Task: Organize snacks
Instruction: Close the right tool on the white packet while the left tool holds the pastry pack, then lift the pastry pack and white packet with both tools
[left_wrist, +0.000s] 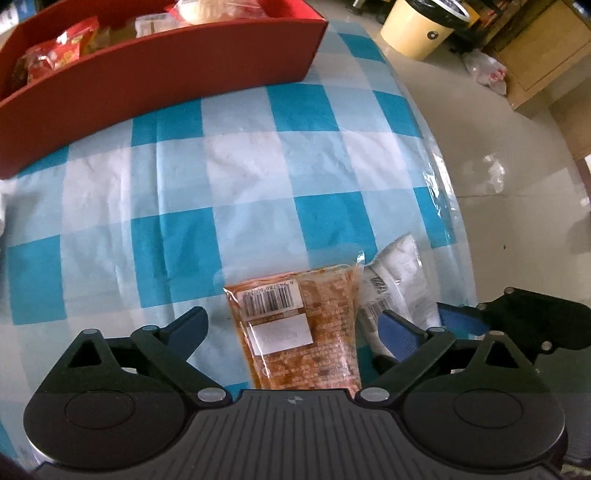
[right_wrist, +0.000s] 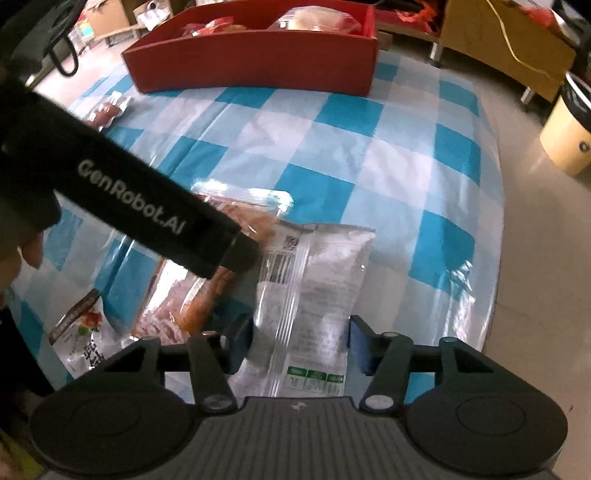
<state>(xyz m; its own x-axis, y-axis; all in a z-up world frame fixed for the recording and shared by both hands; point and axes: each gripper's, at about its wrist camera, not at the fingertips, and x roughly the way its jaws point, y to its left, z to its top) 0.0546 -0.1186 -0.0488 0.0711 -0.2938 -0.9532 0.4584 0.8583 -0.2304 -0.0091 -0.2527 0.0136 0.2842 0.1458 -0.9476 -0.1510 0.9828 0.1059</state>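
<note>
Packets lie lengthwise between spread jaws on the tabletop (left_wrist: 258, 166): orange packet (left_wrist: 299, 332) inside the left gripper (left_wrist: 295, 328), white packet (right_wrist: 314, 295) inside the right gripper (right_wrist: 301, 341), red box (left_wrist: 159, 70) well ahead.

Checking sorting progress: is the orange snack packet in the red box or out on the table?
Out. The orange snack packet lies flat on the checkered tablecloth, between the open left gripper fingers, well short of the red box.
</note>
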